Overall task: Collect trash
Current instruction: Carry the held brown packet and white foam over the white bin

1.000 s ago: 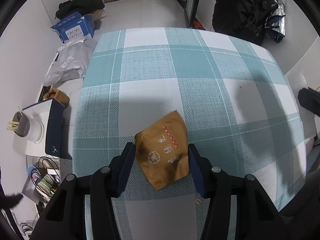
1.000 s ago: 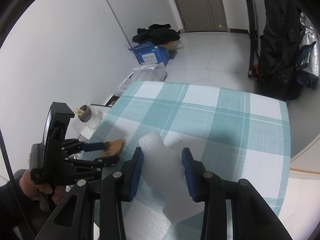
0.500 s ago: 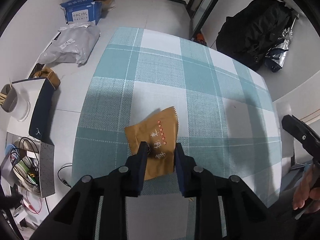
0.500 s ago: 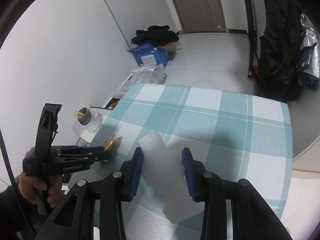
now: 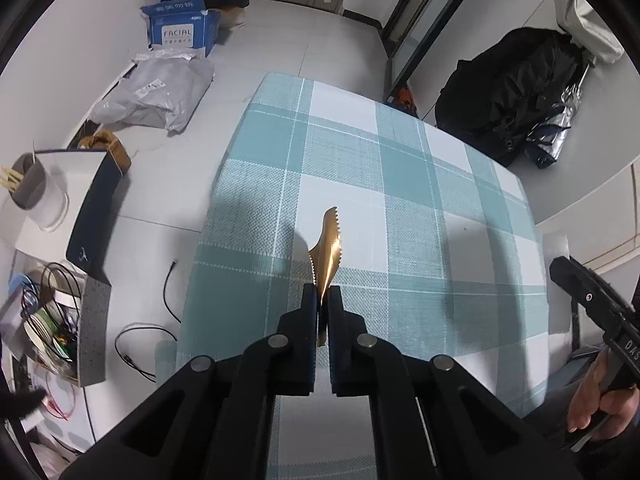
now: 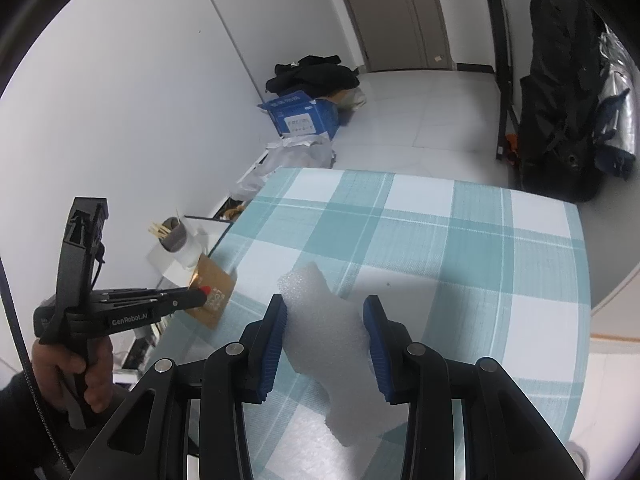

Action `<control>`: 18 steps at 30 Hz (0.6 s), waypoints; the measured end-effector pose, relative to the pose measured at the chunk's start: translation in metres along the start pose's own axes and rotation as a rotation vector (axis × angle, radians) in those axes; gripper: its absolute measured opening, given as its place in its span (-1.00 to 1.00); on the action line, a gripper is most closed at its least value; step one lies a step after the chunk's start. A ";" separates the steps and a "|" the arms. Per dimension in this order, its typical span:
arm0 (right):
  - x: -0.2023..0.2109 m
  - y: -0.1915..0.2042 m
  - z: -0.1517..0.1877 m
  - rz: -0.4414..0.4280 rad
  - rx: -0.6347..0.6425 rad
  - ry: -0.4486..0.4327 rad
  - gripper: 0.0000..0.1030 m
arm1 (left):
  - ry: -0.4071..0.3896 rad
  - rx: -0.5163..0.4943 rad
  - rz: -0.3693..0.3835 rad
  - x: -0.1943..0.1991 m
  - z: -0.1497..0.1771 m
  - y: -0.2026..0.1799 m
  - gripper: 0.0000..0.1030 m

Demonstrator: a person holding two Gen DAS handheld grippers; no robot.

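My left gripper [image 5: 322, 294] is shut on a brown snack wrapper [image 5: 329, 250] and holds it edge-on, lifted above the teal checked tablecloth [image 5: 400, 184]. The right wrist view shows the same wrapper [image 6: 212, 294] hanging flat from the left gripper [image 6: 200, 294] over the table's left edge. My right gripper [image 6: 325, 312] is shut on a piece of white foam [image 6: 328, 344] held above the tablecloth [image 6: 460, 240]. The right gripper's body [image 5: 596, 320] shows at the right edge of the left wrist view.
Left of the table stand a white shelf with a grey cup of sticks [image 5: 28, 188], a dark blue folder [image 5: 94, 216] and a box of cables [image 5: 52, 320]. A blue carton [image 5: 180, 28], grey bags [image 5: 160, 92] and black clothes [image 5: 516, 92] lie on the floor.
My left gripper closed on the brown wrapper and lifted it off the cloth, turning it on edge. My right gripper kept hold of the foam, almost still.
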State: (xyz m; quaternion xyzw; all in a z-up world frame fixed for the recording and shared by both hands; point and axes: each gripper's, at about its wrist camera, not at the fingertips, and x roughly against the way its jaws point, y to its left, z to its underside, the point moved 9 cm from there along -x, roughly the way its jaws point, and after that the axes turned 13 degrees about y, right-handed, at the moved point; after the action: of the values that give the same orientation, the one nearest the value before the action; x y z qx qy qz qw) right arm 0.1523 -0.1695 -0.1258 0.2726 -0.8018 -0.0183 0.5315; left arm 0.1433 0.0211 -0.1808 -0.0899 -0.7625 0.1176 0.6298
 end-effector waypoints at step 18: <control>0.140 -0.012 0.003 -0.039 -0.127 -0.239 -0.27 | -0.221 -0.278 0.098 0.094 0.006 -0.133 -0.98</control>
State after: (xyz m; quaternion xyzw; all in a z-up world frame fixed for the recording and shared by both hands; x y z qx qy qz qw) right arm 0.1141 -0.2443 -0.0128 0.2498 -0.8511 -0.1117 0.4481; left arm 0.1210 -0.0799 -0.0546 -0.1998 -0.8308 0.0506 0.5170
